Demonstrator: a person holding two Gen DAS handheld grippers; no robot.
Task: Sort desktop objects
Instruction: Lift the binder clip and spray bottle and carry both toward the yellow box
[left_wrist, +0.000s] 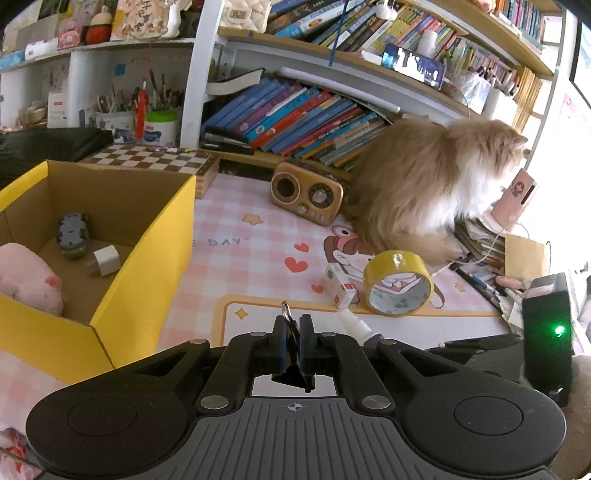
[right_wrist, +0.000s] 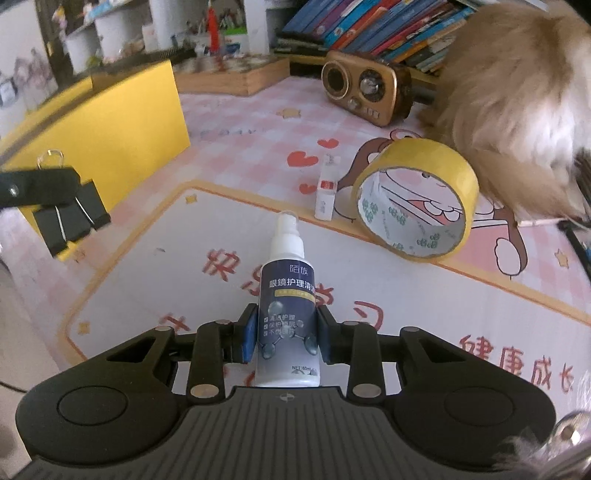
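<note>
Fluffy ginger-and-white cat (left_wrist: 436, 181) sits on pink checked cartoon mat (left_wrist: 255, 254), beside gold retro radio (left_wrist: 306, 192). Leaning colourful books (left_wrist: 295, 118) behind; wooden chessboard box (left_wrist: 155, 160) at left.

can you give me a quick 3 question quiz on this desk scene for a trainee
1. True or false: the left hand-held gripper is empty.
2. What does the right hand-held gripper hold? A) tape roll B) spray bottle C) radio
3. Name one item already inside the yellow box.

Key:
1. False. It is shut on a black binder clip.
2. B. The spray bottle sits between its fingers, while the tape roll and the radio stand on the mat.
3. Any of: the pink plush, the white charger, or the grey toy.
</note>
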